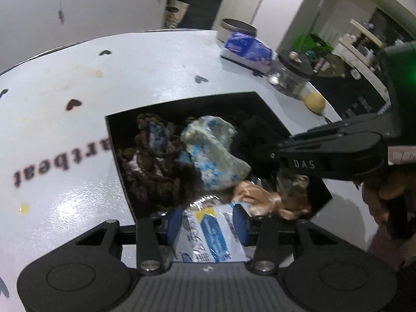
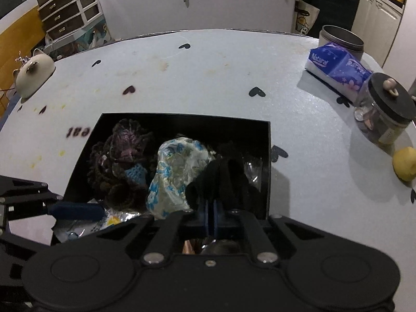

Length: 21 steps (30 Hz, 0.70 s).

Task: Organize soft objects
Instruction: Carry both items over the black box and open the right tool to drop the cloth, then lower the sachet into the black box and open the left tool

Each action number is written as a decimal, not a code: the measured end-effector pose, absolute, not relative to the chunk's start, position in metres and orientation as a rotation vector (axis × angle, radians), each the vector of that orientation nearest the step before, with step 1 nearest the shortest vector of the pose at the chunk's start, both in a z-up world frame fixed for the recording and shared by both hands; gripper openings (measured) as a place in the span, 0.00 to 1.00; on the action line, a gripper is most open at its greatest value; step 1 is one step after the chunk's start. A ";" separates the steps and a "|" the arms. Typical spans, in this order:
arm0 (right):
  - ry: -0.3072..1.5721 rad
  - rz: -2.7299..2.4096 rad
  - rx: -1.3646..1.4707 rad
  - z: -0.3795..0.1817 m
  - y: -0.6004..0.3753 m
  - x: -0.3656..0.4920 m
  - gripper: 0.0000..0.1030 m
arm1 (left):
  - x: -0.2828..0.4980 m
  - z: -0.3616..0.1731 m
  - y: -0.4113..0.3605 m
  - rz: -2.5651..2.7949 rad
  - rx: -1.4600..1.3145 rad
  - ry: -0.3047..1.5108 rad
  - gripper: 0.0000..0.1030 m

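The left gripper (image 1: 206,225) has its jaws clamped on one white-and-blue plastic packet (image 1: 208,236) at the near edge of one black box (image 2: 267,156) on the bench (image 2: 208,78). The right gripper (image 2: 212,217) has its jaws together on one black cloth (image 2: 223,179). Inside the box lie one brown crocheted piece (image 2: 117,156) and one blue-patterned bundle (image 2: 176,169). Farther off stand one tissue pack (image 2: 338,65), one lidded jar (image 2: 384,111) and one tin (image 2: 340,40)

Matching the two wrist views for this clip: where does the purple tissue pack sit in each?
Left wrist: purple tissue pack upper right of centre, in front of the round tin.
Right wrist: purple tissue pack upper right, just left of the black-lidded jar.
Shared landmark: the black box of soft items, centre of both views.
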State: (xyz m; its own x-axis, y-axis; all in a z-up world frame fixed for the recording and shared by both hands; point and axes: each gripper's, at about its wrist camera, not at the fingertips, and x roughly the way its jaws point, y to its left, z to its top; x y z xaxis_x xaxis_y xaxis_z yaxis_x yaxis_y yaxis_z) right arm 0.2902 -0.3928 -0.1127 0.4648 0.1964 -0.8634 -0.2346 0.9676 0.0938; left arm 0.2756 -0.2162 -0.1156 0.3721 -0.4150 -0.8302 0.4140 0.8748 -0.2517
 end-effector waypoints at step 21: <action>0.976 0.396 0.066 -0.082 -0.418 0.277 0.05 | 0.251 -0.092 -0.205 -0.502 -0.165 1.205 0.21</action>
